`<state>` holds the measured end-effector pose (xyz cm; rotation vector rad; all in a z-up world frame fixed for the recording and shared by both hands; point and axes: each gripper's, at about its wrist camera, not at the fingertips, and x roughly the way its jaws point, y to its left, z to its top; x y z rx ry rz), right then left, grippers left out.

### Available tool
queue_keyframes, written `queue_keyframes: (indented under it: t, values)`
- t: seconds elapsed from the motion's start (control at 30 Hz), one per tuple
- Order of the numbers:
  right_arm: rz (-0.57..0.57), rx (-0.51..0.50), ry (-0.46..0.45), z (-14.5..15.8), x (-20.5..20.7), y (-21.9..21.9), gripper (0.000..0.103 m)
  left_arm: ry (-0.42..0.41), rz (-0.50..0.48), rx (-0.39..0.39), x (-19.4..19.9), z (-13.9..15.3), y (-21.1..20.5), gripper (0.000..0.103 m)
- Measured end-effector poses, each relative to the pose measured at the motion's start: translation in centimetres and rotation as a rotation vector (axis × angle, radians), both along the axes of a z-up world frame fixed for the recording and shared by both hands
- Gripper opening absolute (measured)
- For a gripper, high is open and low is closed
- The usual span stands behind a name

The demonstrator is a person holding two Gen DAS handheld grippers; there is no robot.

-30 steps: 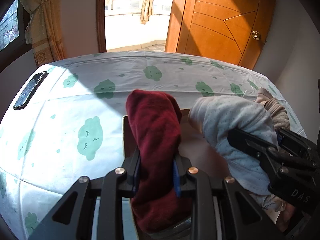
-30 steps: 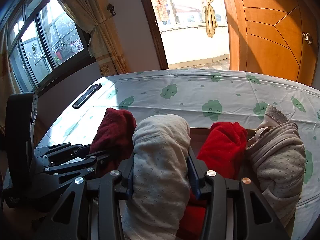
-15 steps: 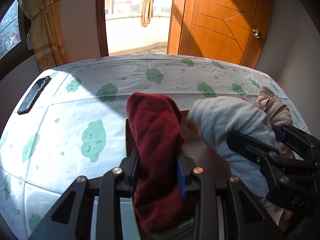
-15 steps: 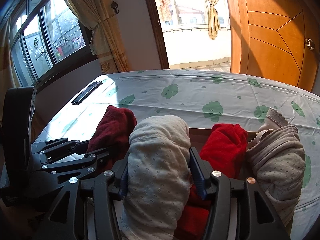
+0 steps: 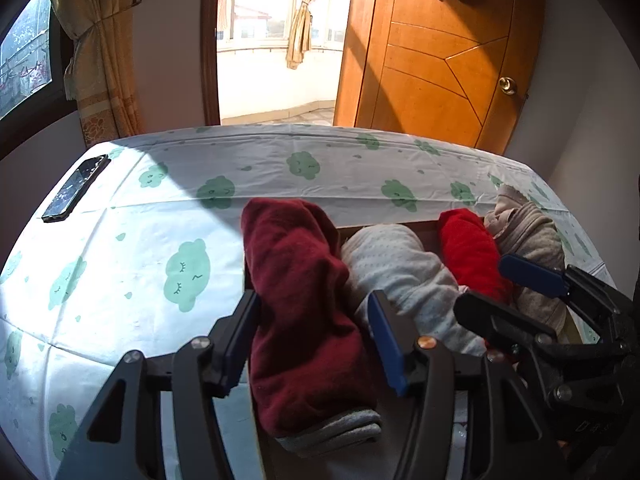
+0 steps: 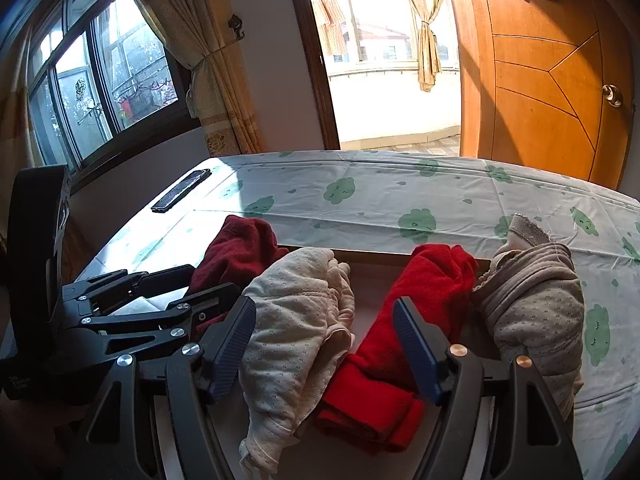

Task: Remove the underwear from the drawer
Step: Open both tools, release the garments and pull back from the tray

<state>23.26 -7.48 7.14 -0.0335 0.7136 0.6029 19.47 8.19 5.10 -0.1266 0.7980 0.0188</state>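
Note:
An open drawer box (image 6: 372, 258) lies on the bed and holds rolled underwear. My left gripper (image 5: 314, 334) is open, its jaws spread around a dark red roll (image 5: 300, 280) that rests in the box. My right gripper (image 6: 324, 344) is open around a cream dotted roll (image 6: 296, 320), which has slumped against a bright red roll (image 6: 412, 312). A grey-brown roll (image 6: 532, 304) lies at the right end. The right gripper also shows in the left wrist view (image 5: 520, 292), the left gripper in the right wrist view (image 6: 160, 292).
The bed has a white sheet with green clouds (image 5: 188, 272). A black phone (image 5: 76, 188) lies near its far left corner. A wooden door (image 5: 440, 60) and a balcony doorway stand behind the bed; a curtained window (image 6: 100, 88) is at the left.
Both grippers have opened and let go of their rolls. The dark red and cream rolls have dropped back and lie lower in the box.

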Motion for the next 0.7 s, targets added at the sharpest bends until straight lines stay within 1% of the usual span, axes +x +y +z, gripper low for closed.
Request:
queue_keyframes:
  t: [0.1,0.2,0.27,0.47,0.53,0.6,0.7]
  values:
    - [0.007,0.000,0.001,-0.3,-0.7,-0.4,0.073,-0.002,0.002,-0.005,-0.3,-0.2,-0.1,0.061]
    - [0.013,0.006,-0.002,-0.3,-1.2,-0.8,0.073,-0.006,0.009,-0.020,-0.7,-0.3,0.0,0.061]
    - [0.022,0.016,0.000,-0.1,-1.6,-1.3,0.073,-0.027,0.005,-0.037,-1.3,-0.1,0.1,0.061]
    - [0.045,0.063,-0.034,0.7,-3.7,-3.2,0.073,-0.105,0.006,-0.048,-3.2,0.5,0.2,0.061]
    - [0.056,0.082,-0.043,0.8,-4.5,-3.9,0.073,-0.125,0.004,-0.053,-3.9,0.6,0.3,0.063]
    - [0.064,0.101,-0.045,0.9,-5.4,-4.5,0.073,-0.130,-0.001,-0.053,-4.3,0.5,0.3,0.064]
    - [0.071,0.127,-0.053,0.9,-6.7,-5.4,0.074,-0.126,-0.014,-0.050,-4.9,0.2,0.0,0.064]
